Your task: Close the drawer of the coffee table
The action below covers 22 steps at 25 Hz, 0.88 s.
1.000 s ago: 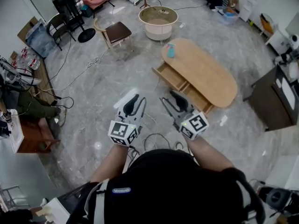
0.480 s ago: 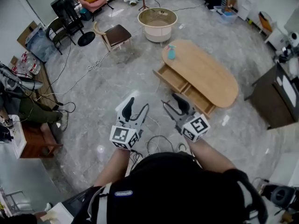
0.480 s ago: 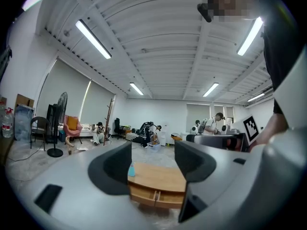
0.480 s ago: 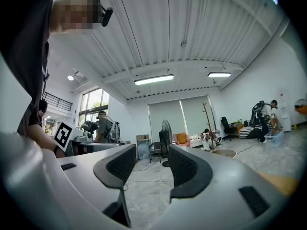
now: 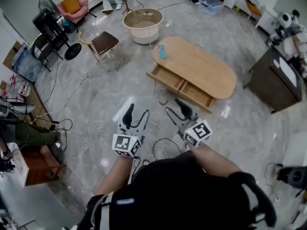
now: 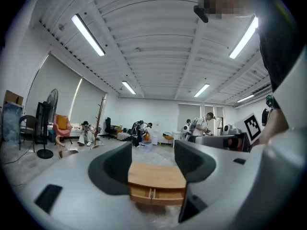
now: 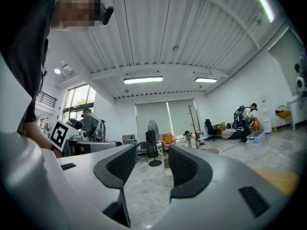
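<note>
The oval wooden coffee table (image 5: 201, 71) stands on the grey floor ahead of me, with a blue bottle (image 5: 162, 51) on its far end. Two drawers (image 5: 165, 78) hang pulled out along its near side. My left gripper (image 5: 135, 114) is held level, well short of the table, open and empty. In the left gripper view the drawer fronts (image 6: 152, 194) show between its jaws, far off. My right gripper (image 5: 176, 110) is beside it, also open with nothing between its jaws. In the right gripper view it (image 7: 152, 164) points past the table's end (image 7: 278, 178).
A round tub (image 5: 142, 24) and a chair (image 5: 101, 43) stand beyond the table, with a fan (image 5: 53, 20) at the far left. At the right is a dark cabinet (image 5: 273, 80). Cables (image 5: 158, 147) lie on the floor near my feet. People work in the background.
Both pairs of jaws have spread wider than a second ago. Both grippers have sunk a little. The table has slid towards the upper left of the head view.
</note>
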{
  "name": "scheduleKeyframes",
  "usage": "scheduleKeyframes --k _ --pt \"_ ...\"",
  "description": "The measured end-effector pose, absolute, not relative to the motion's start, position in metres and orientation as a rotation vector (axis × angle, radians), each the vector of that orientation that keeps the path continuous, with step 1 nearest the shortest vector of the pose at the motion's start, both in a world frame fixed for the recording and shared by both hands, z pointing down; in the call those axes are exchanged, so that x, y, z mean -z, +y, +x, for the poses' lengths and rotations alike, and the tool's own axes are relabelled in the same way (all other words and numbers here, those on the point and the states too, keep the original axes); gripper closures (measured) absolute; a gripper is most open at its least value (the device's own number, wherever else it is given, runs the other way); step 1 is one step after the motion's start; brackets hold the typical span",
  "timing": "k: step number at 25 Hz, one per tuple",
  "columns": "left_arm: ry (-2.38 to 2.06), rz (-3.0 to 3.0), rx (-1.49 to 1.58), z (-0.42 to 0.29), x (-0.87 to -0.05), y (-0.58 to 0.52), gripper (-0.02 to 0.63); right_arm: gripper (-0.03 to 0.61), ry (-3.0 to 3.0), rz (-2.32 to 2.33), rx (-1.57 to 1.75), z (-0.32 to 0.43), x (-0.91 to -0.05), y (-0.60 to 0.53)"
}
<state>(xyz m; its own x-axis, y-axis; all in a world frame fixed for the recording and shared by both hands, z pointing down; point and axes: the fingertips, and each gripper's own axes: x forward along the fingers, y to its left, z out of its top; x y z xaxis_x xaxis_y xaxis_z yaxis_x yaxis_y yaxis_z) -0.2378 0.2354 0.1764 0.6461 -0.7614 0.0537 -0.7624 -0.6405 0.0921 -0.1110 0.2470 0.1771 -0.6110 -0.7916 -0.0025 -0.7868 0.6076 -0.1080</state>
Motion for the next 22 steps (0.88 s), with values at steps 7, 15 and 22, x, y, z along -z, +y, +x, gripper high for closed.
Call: scheduleKeyframes --k 7,15,22 --pt "-1.115 2.817 -0.026 -0.220 -0.200 0.229 0.353 0.390 2.627 -1.629 0.188 -0.082 -0.199 0.265" --pt "-0.959 2.879 -0.016 -0.169 -0.222 0.228 0.354 0.390 2.435 -1.883 0.188 -0.022 -0.213 0.300" --pt "-0.901 2.940 -0.052 -0.087 -0.239 0.193 0.354 0.390 2.289 -1.977 0.235 0.067 -0.247 0.267"
